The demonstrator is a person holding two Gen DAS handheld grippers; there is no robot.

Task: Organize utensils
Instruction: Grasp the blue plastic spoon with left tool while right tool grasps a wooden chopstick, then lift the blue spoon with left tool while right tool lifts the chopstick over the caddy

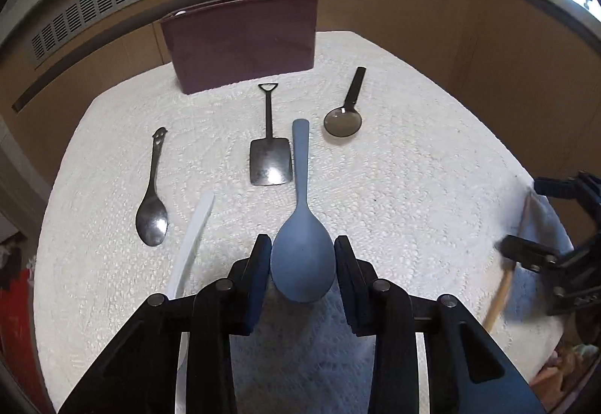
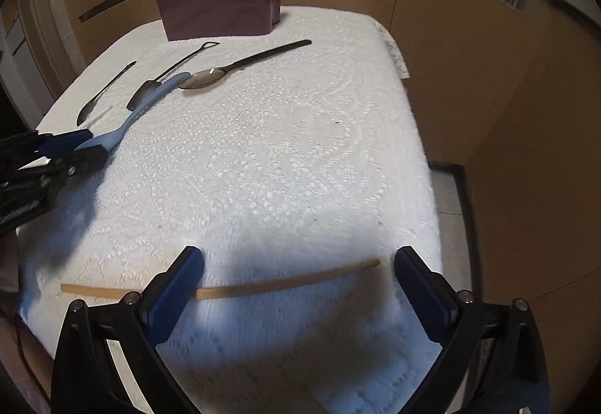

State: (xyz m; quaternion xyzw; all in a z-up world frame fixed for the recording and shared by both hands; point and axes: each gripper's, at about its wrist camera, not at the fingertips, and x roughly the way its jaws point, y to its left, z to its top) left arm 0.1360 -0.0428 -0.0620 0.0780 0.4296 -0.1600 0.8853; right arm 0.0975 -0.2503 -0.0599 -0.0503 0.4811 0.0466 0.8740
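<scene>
Two tools are at work over the white bench point(image 2: 285, 158). Nearest me on the right, my right tool point(image 2: 298, 267) stands spread wide, nothing between its pads but cloth, and the wooden stick point(image 2: 285, 284) lies crosswise just under it, its left part passing behind the left finger point(image 2: 176, 286). That stick runs along the gap instead of across it, so I judge a turn of the wrist is needed before the pads can pinch it.

On the left, my left tool point(image 1: 302, 264) brackets the bowl of the blue spoon point(image 1: 302, 252). The left pad sits against the bowl's edge; on the right I see a thin sliver of space, so I cannot say the grip is made. To do this step well I would close squarely on the bowl's widest part, keep the handle pointing away, and lift straight so it does not drag the white spoon point(image 1: 193, 237) lying just to its left.

Farther off lie a dark spoon point(image 1: 152, 215) at left, a small shovel-shaped spoon point(image 1: 270, 158) touching or nearly touching the blue handle, and a smoky clear spoon point(image 1: 343, 121) at right. Farthest, the maroon holder point(image 1: 240, 42) stands upright with something wooden poking from it; I judge that is where each utensil goes.
</scene>
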